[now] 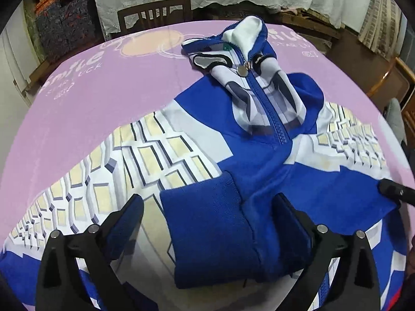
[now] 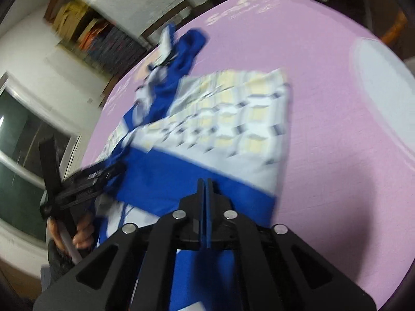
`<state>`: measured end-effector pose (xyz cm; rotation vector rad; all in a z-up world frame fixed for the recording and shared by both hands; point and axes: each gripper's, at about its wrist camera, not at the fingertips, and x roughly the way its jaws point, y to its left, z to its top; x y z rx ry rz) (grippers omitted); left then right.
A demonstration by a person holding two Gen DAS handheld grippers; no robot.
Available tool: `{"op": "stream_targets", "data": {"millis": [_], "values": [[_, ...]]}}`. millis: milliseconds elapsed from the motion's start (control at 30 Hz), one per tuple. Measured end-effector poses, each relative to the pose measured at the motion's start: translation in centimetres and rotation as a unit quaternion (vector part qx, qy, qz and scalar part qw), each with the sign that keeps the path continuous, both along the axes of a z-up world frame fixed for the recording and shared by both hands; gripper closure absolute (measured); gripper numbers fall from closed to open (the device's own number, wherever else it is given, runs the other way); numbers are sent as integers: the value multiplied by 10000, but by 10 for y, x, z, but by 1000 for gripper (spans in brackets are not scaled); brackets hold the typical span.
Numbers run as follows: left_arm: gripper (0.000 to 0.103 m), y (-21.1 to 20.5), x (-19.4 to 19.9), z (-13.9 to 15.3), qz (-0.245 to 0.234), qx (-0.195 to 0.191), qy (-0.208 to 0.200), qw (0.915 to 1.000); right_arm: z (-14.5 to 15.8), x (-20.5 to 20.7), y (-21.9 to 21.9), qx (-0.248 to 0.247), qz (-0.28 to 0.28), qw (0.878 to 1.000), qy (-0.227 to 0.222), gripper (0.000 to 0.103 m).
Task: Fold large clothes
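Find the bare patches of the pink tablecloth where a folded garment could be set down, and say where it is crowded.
Bare pink tablecloth lies between the jacket's patterned sleeve and the wooden chair, and more beyond the jacket's other edge. The near middle is crowded: jacket, left gripper, right gripper.

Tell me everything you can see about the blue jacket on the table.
The jacket is blue and white, with cream block prints on the sleeves and a knit-looking blue cuff. It lies flat on the pink tablecloth, zipped, collar at the far end. The open left gripper straddles the cuff. The right gripper looks shut over the blue hem.
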<state>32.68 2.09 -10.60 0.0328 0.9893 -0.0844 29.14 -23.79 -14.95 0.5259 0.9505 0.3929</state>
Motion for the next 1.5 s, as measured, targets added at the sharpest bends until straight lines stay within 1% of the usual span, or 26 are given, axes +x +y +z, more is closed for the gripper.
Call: {"op": "stream_targets", "data": {"millis": [33, 67, 100, 133, 167, 200, 233, 333, 400, 467, 500, 633, 700, 733, 800, 867, 967, 1067, 1200, 1233, 1267, 1333, 1400, 1433, 1467, 1500], "values": [[3, 2, 0, 1, 31, -40, -1, 10000, 2, -1, -4, -14, -90, 9999, -49, 103], [3, 4, -1, 2, 61, -76, 7, 10000, 3, -3, -7, -191, -250, 9995, -96, 103], [3, 7, -1, 3, 111, -120, 33, 9999, 9, -7, -8, -947, -687, 9927, -288, 103], [3, 9, -1, 3, 161, -158, 55, 9997, 13, -9, -8, -1267, -806, 9877, -438, 103], [4, 14, -5, 8, 244, -205, 67, 9995, 19, -11, -7, -1543, -969, 9813, -616, 93], [4, 17, -8, 12, 309, -213, 52, 9993, 24, -14, -11, -1445, -1088, 9804, -782, 91], [4, 22, -11, 18, 397, -198, -4, 9990, 27, -17, -16, -1222, -1116, 9826, -847, 89], [4, 43, -42, 36, 619, -344, -233, 9972, 32, -36, -33, -522, -1150, 9876, -937, 89], [4, 64, -73, 44, 855, -289, -372, 9952, 38, -55, -32, -209, -990, 9893, -1053, 87], [4, 86, -99, 45, 1152, -219, -381, 9924, 42, -67, -17, -133, -814, 9898, -1158, 75], [4, 102, -112, 44, 1331, -205, -357, 9902, 45, -76, -3, -167, -663, 9899, -1242, 74], [4, 167, -154, 36, 2109, -259, -243, 9769, 55, -105, 43, -168, -151, 9898, -1403, 66], [4, 200, -174, 33, 2480, -451, -216, 9675, 54, -114, 63, -199, 114, 9900, -1395, 63], [4, 219, -183, 30, 2716, -580, -194, 9605, 52, -120, 71, -239, 224, 9898, -1389, 61], [4, 244, -194, 29, 2985, -841, -173, 9505, 51, -130, 84, -364, 338, 9884, -1432, 59], [4, 270, -201, 26, 3177, -1250, -145, 9398, 52, -145, 87, -677, 237, 9845, -1603, 55], [4, 293, -206, 22, 3350, -1635, -161, 9278, 50, -149, 87, -825, 127, 9824, -1671, 49], [4, 306, -208, 22, 3470, -1766, -280, 9207, 42, -145, 89, -869, 141, 9846, -1510, 49], [5, 318, -202, 23, 3600, -1844, -372, 9138, 34, -136, 84, -649, 214, 9894, -1284, 49], [11, 319, -200, 22, 3637, -1814, -400, 9128, 32, -133, 83, -566, 217, 9906, -1229, 49], [27, 320, -198, 23, 3615, -1765, -420, 9145, 29, -132, 81, -480, 202, 9917, -1178, 49], [33, 318, -194, 24, 3636, -1673, -409, 9155, 26, -130, 75, -299, 127, 9934, -1101, 49], [46, 315, -192, 25, 3637, -1580, -426, 9170, 24, -130, 70, -133, 99, 9940, -1077, 49], [62, 313, -188, 26, 3641, -1477, -415, 9186, 24, -129, 69, -101, 98, 9942, -1070, 49], [81, 312, -186, 28, 3631, -1389, -405, 9205, 23, -129, 69, -74, 100, 9942, -1067, 49], [82, 313, -186, 29, 3588, -1373, -414, 9223, 24, -130, 69, -65, 111, 9941, -1073, 49]]}}
